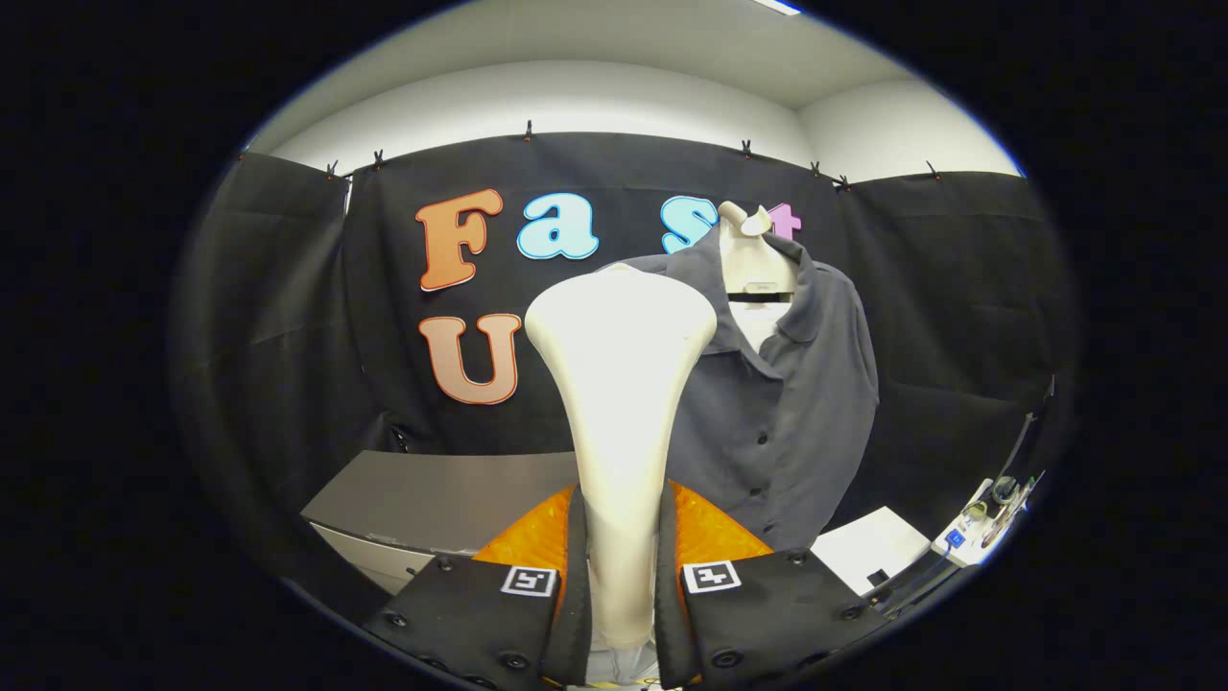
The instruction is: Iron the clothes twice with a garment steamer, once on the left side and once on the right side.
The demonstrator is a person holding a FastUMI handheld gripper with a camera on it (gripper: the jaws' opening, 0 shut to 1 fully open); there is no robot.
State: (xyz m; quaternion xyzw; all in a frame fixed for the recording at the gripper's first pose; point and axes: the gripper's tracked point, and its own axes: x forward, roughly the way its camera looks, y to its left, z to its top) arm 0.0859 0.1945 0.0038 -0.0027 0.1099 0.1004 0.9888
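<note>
The tongs [622,585] are closed on the handle of the garment steamer [619,384], one finger pressing on each side of its narrow shaft. The steamer stands nearly upright in that grip: its long axis runs straight up from between the fingers, slim at the bottom and flaring into a broad, rounded head at the top. The side turned toward the camera is smooth and cream-coloured; I cannot tell from here which way the steam face points.

Beyond the steamer and a little to its right hangs the shirt [787,403], a dark grey button-front with a collar, draped over a pale hanger form [753,264] whose neck sticks up through the open collar. The shirt hangs lengthwise, top to bottom, with its button placket running down the middle. The steamer's head overlaps the shirt's near shoulder in the view; whether it touches the cloth I cannot tell.

Below and to the left sits a grey desk [432,499]. To the lower right lies a white sheet [868,547], and further right a small white device [974,533] with cables.
</note>
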